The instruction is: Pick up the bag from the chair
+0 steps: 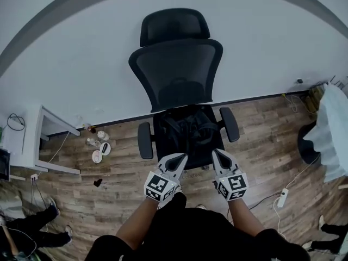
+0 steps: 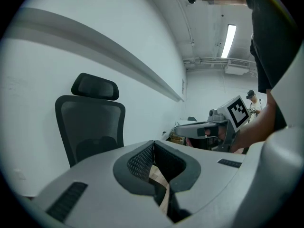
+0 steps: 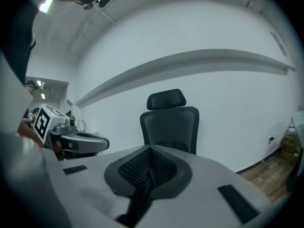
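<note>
A black bag [image 1: 187,130] lies slumped on the seat of a black mesh office chair [image 1: 176,69] that stands against the white wall. Both grippers hover side by side just in front of the seat's front edge, pointing at the bag without touching it. My left gripper [image 1: 181,157] is shut with nothing in it, its tips meeting [image 2: 153,142]. My right gripper [image 1: 216,153] is likewise shut and empty [image 3: 151,147]. Each gripper view shows the chair's backrest [image 2: 90,122] [image 3: 170,120] above the jaws, which hide the bag.
A white desk [image 1: 49,126] stands to the left, with small containers [image 1: 99,145] on the wood floor beside it. At the right are a white-draped object [image 1: 334,129] and a power strip [image 1: 281,197] with cables. A person's legs [image 1: 32,222] show at bottom left.
</note>
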The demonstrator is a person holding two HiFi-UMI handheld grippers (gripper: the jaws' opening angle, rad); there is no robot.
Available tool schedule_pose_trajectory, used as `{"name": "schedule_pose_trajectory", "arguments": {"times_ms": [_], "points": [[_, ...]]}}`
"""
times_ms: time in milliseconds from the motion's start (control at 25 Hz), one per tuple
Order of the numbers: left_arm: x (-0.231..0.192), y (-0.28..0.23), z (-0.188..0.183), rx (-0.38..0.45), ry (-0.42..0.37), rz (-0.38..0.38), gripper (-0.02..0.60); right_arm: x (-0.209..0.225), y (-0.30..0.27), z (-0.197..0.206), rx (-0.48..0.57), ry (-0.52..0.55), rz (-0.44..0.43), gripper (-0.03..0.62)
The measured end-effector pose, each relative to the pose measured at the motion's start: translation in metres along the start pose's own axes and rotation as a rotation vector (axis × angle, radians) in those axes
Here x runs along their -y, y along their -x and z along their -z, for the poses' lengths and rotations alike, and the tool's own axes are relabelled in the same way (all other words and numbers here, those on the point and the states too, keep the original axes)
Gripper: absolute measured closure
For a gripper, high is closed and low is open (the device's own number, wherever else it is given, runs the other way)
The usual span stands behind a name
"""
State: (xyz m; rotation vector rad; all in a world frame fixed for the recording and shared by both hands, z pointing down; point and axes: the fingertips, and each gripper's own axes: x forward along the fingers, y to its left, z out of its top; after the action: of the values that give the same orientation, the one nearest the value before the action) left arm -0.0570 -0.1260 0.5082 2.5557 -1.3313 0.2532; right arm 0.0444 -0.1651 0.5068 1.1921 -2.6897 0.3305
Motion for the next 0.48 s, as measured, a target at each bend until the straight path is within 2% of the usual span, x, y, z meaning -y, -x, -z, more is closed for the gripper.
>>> {"name": "schedule_pose_trajectory", "arguments": {"times_ms": [200,360,480], "points": [[-0.036,-0.010,0.019,-0.054,0.012,0.006,0.560,-0.001,-0.035,0.024,-0.103,0.062,-0.019,0.574],[-0.052,-0.023,0.045,-0.128,-0.008,0.026,0.559,0.004,-0.054,0.054,-0.184,0.121,-0.053,0.574],[-0.058,-0.034,0.069,-0.191,-0.020,0.022,0.558,0.012,-0.072,0.081,-0.267,0.213,-0.088,0.574]]}}
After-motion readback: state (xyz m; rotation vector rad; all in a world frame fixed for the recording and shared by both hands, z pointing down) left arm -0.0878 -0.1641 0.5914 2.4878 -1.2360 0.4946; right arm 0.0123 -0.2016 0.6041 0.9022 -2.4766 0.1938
